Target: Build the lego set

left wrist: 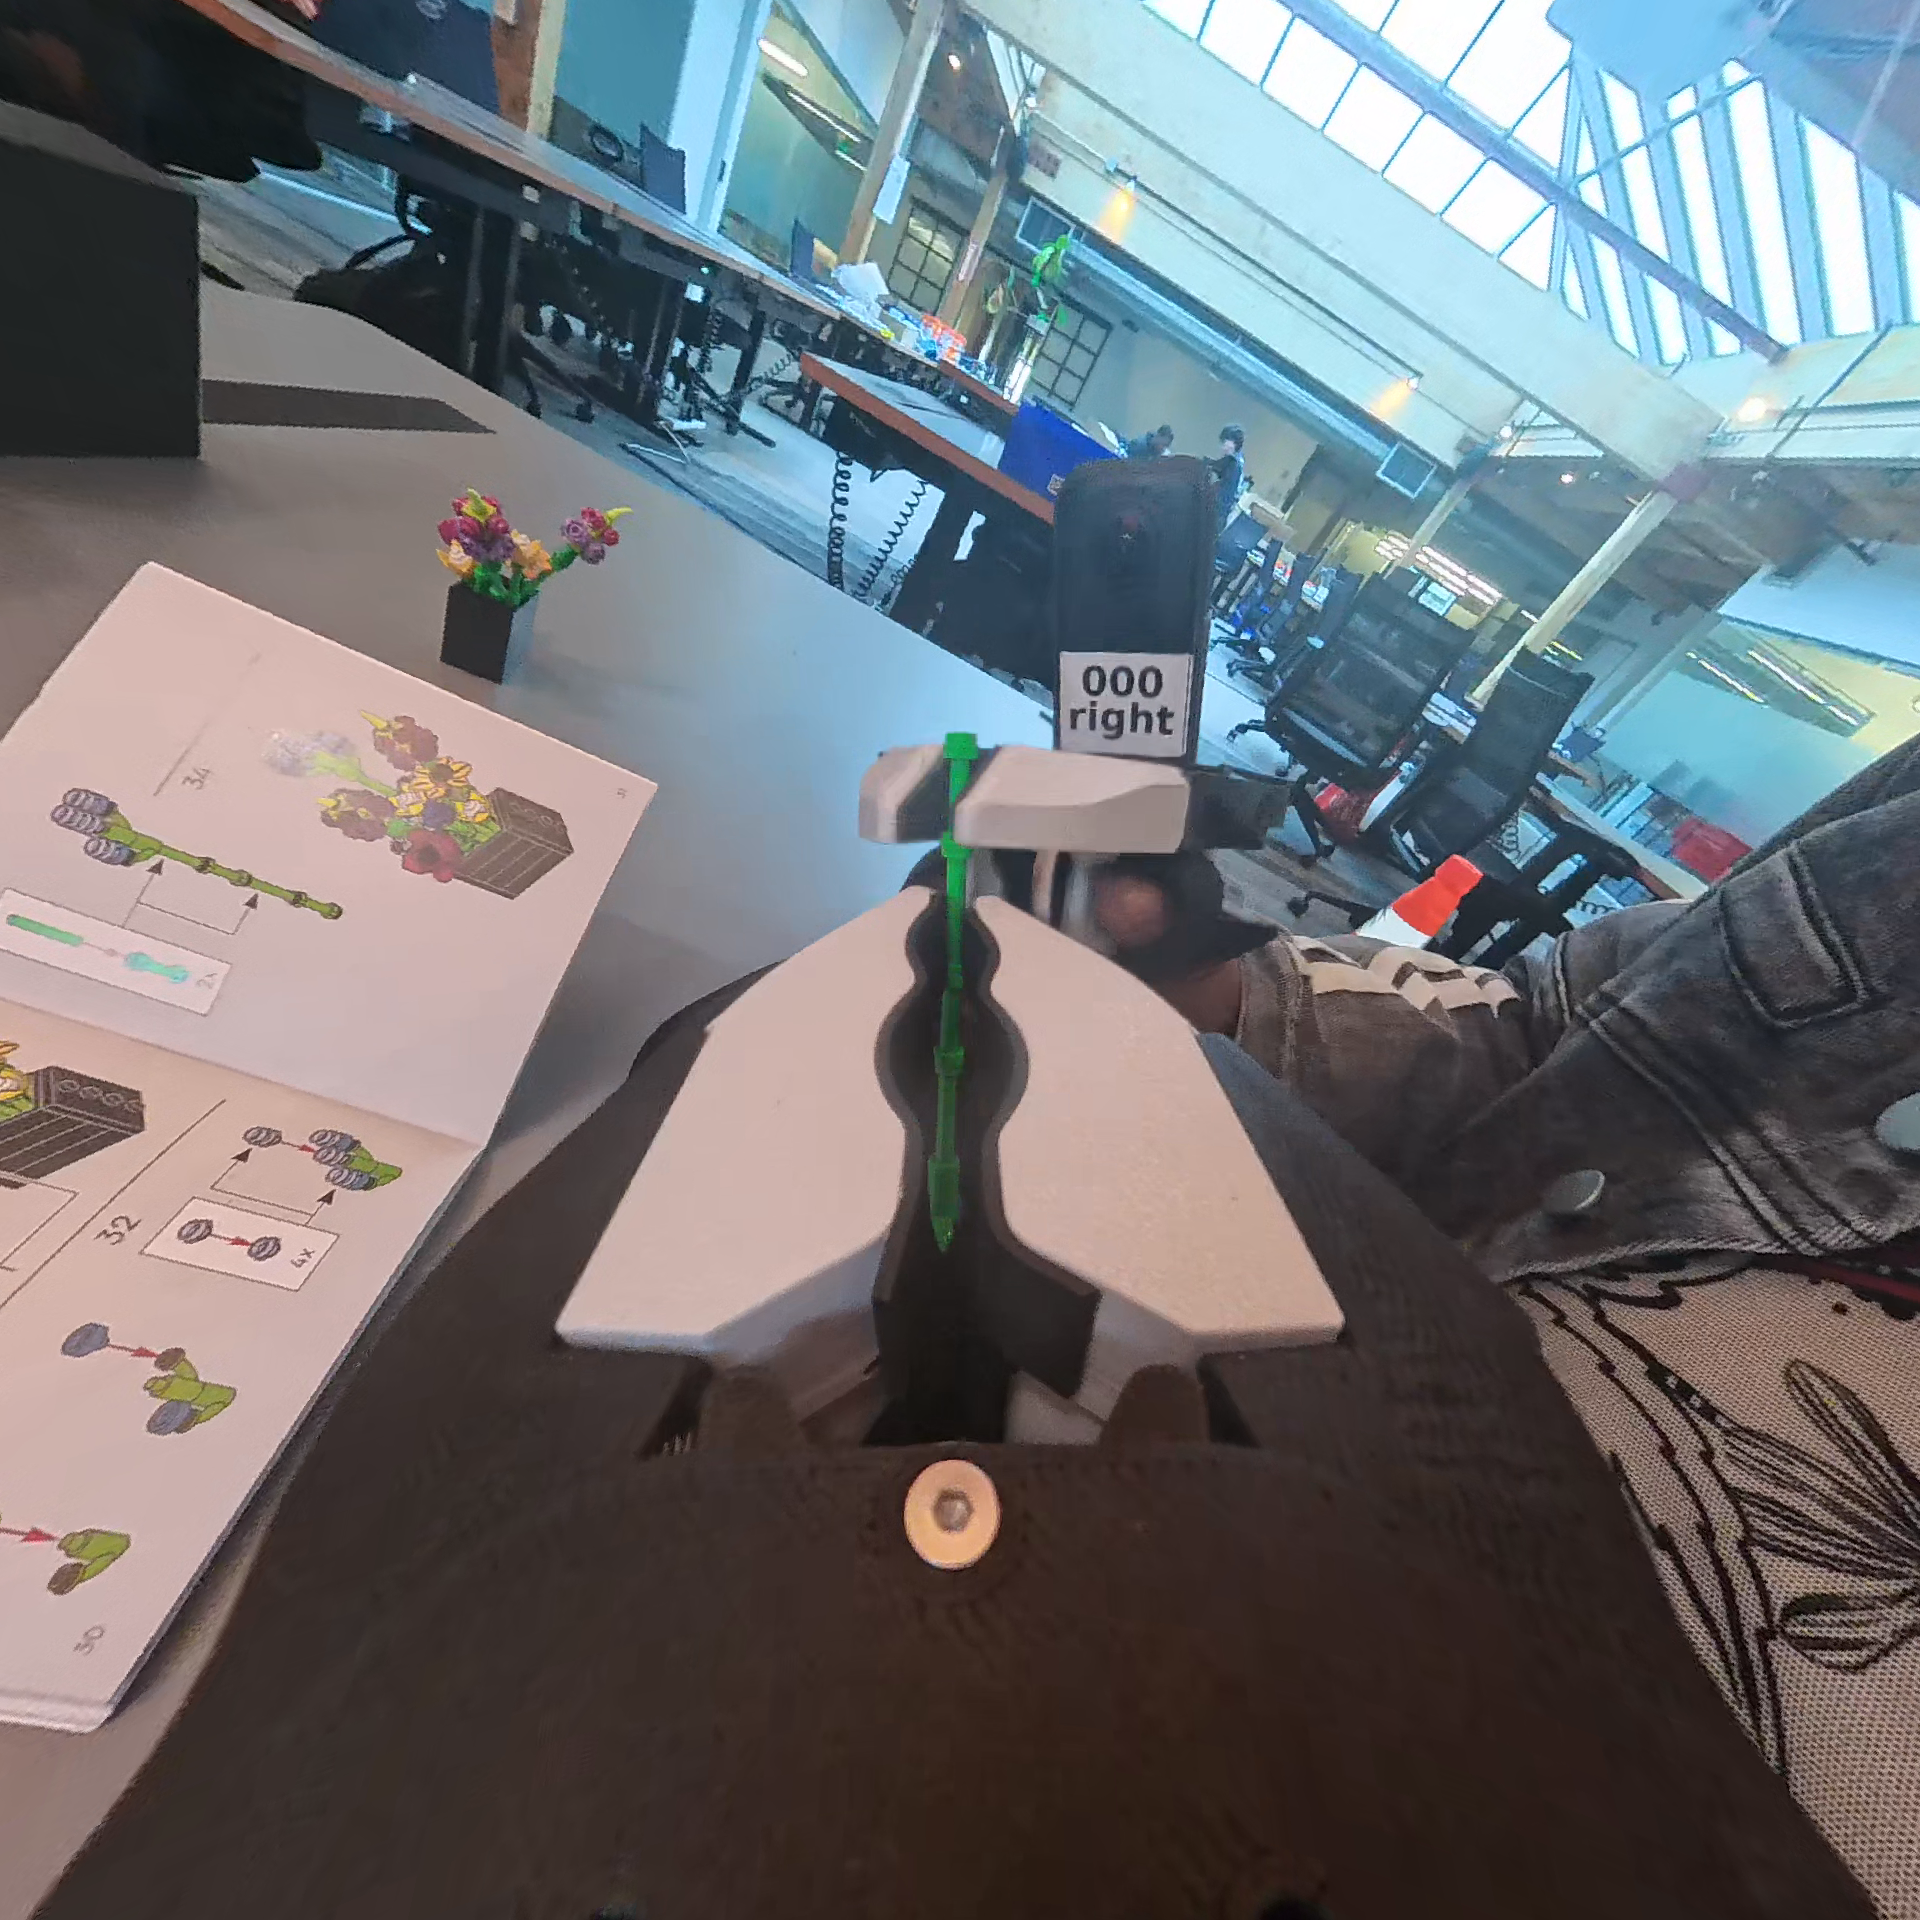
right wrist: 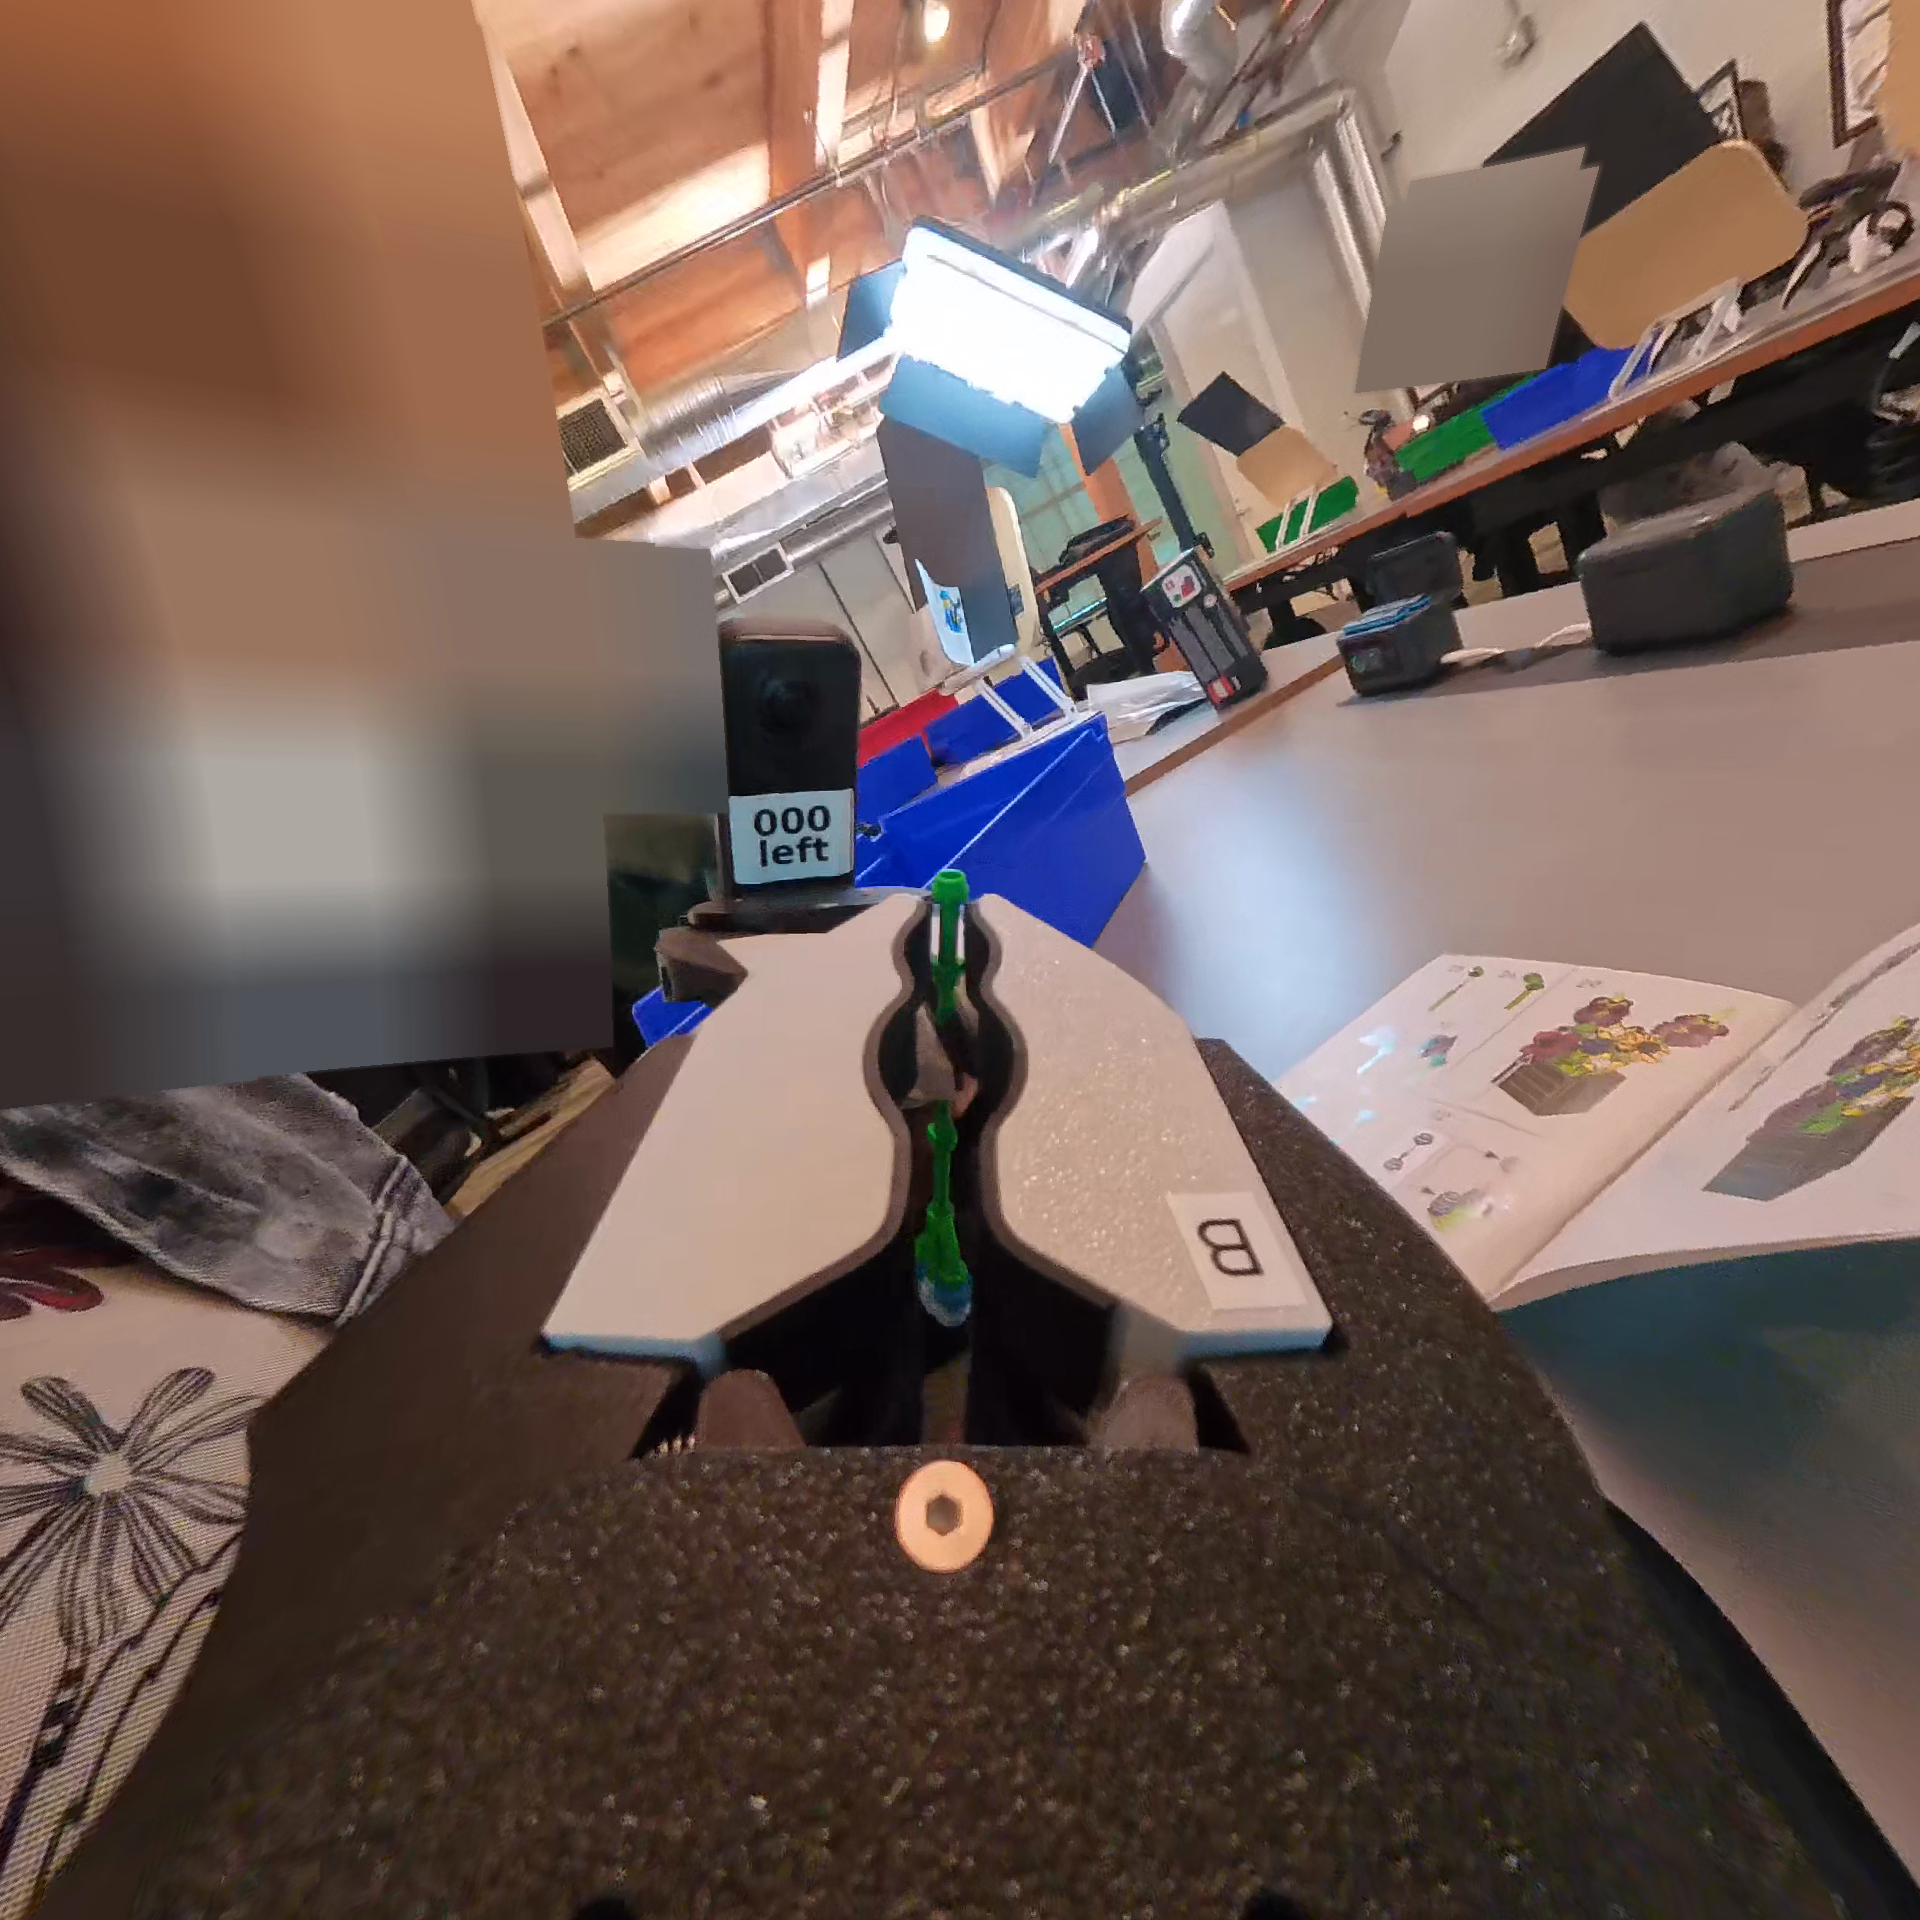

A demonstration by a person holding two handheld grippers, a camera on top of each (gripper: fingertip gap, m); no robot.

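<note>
A thin green Lego stem (left wrist: 951,997), jointed along its length, is held up in the air above the grey table (left wrist: 727,665), caught between both grippers at once. The left gripper (left wrist: 951,914) has its two white fingers (left wrist: 769,1132) closed together on the lower run of the stem, whose pointed end hangs free in the dark gap behind the fingertips. The right gripper (left wrist: 954,805) meets it head-on from the far side, its fingers pinched on the stem's upper end, just beyond the left one's tips.

In the right wrist view the same stem (right wrist: 943,1153) runs along the slot between the right gripper's (right wrist: 948,914) closed fingers (right wrist: 1101,1132), with a small bluish piece (right wrist: 943,1294) at its near end and its green tip poking out past the fingertips.

On the table, an open instruction booklet (left wrist: 343,831) lies near the left edge of the left wrist view, its pages showing drawn steps. Beyond its far corner stands a small finished Lego flower bouquet (left wrist: 509,582) in a black pot, upright and well apart from the grippers. A person's grey denim sleeve (left wrist: 1621,1018) reaches in from the right, behind the right gripper.
</note>
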